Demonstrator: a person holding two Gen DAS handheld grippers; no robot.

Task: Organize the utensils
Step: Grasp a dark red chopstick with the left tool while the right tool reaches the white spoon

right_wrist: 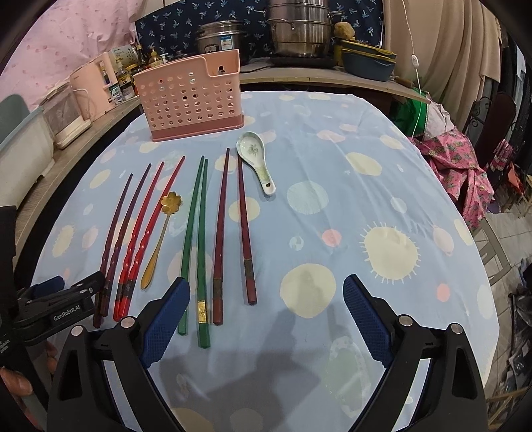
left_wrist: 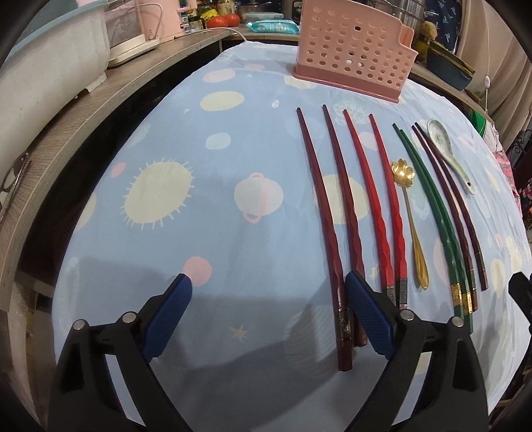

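Note:
On the blue patterned tablecloth lie a dark red chopstick pair, a bright red pair, a gold flower spoon, a green pair, a maroon pair and a white ceramic spoon. A pink perforated utensil holder stands upright at the far edge. My left gripper is open and empty, its right finger over the dark red pair's handle ends. My right gripper is open and empty, right of the green pair, near the maroon pair.
A wooden counter runs along the left with pink appliances and a white tub. Steel pots and a blue dish stand behind the table. Pink cloth hangs off to the right.

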